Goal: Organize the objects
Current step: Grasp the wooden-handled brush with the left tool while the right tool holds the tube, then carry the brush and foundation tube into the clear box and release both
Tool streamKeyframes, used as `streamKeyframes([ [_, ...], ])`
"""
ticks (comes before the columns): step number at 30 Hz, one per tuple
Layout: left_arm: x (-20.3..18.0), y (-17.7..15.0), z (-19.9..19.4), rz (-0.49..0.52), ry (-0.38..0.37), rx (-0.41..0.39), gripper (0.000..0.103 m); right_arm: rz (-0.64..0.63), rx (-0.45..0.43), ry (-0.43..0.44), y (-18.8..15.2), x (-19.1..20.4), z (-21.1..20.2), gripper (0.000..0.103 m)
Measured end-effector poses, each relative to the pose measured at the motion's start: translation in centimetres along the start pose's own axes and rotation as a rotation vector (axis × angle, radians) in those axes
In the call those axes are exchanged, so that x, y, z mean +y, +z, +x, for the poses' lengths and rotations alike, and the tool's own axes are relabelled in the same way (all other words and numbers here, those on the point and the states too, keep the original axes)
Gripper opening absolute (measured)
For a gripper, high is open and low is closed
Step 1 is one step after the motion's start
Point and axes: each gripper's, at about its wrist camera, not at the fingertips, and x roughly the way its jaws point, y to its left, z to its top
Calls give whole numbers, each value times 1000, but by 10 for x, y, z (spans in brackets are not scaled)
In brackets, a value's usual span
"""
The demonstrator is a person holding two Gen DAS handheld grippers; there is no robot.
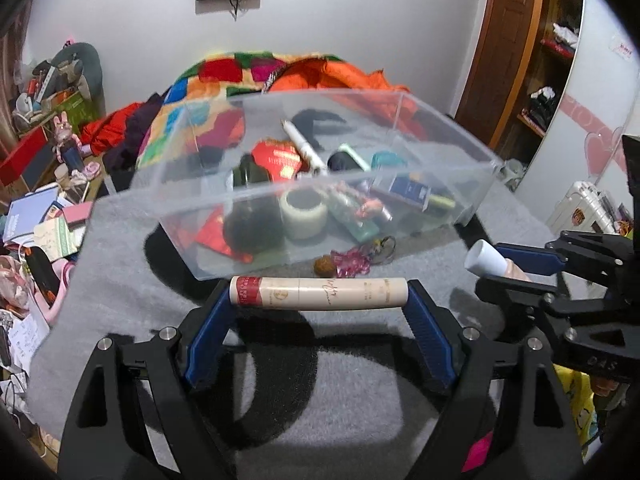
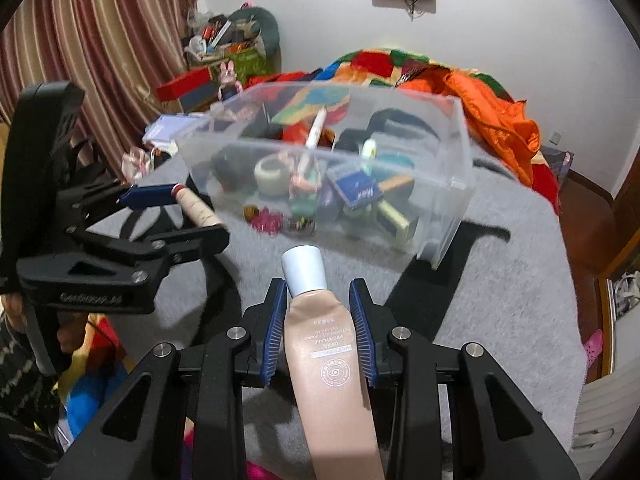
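Observation:
My left gripper (image 1: 320,298) is shut on a cream cylinder with a red end (image 1: 344,294), held end to end across its blue pads, just in front of the clear plastic box (image 1: 440,200). From the right wrist this left gripper (image 2: 198,214) and its cylinder (image 2: 198,208) show at the left. My right gripper (image 2: 318,292) is shut on a beige squeeze tube with a white cap (image 2: 324,336), cap pointing at the box (image 2: 448,216). In the left wrist view that right gripper (image 1: 494,266) and its tube (image 1: 486,258) sit at the right.
The box holds a tape roll (image 1: 304,212), a red packet (image 1: 280,158), a white pen (image 1: 304,146) and several other small items. A brown ball (image 1: 322,266), a pink trinket (image 1: 352,262) and a keyring (image 1: 382,246) lie on the grey blanket (image 1: 120,260) before it. Clutter lies at the left.

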Motion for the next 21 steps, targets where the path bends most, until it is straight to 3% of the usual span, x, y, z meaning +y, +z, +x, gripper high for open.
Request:
streamKeyframes([
  [10, 8, 21, -30, -17, -4, -91, 84, 28, -86, -9, 25, 5, -18, 29],
  [21, 14, 45, -30, -25, -3, -126, 84, 6, -162, -43, 69, 0, -23, 29],
])
